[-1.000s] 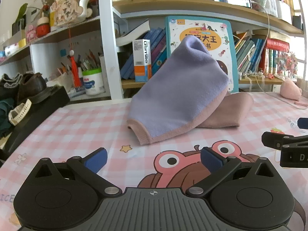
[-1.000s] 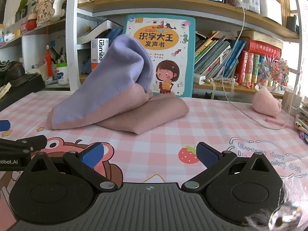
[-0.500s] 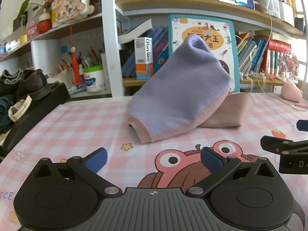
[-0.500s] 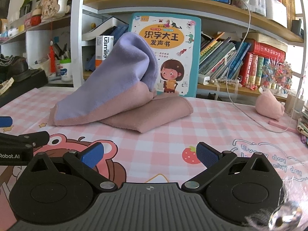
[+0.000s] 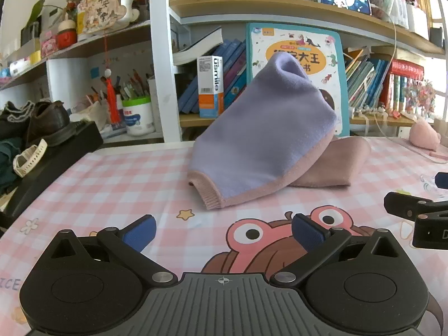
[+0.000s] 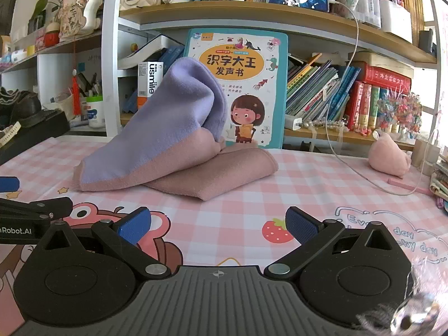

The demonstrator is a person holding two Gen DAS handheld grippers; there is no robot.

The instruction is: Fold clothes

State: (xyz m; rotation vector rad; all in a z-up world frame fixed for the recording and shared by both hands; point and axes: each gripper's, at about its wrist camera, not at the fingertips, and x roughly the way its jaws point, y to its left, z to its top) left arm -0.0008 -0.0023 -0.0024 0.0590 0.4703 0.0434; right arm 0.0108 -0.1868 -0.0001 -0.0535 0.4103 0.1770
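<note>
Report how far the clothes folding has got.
Done: nothing looks folded. The purple and pink garment lies in a rumpled mound on the checked tablecloth, its peak leaning against the picture book.
In hand: nothing. The left hand-held gripper and right hand-held gripper are both open, short of the garment.
Left: flatten it and make every fold.

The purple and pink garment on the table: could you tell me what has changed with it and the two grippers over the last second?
Very little. Both cameras have crept slightly nearer, so the purple and pink garment looms a bit larger. Nothing was gripped or released. The left gripper and right gripper stay open and empty, short of the cloth. The garment keeps its humped shape, leaning against the picture book on the checked tablecloth.
</note>
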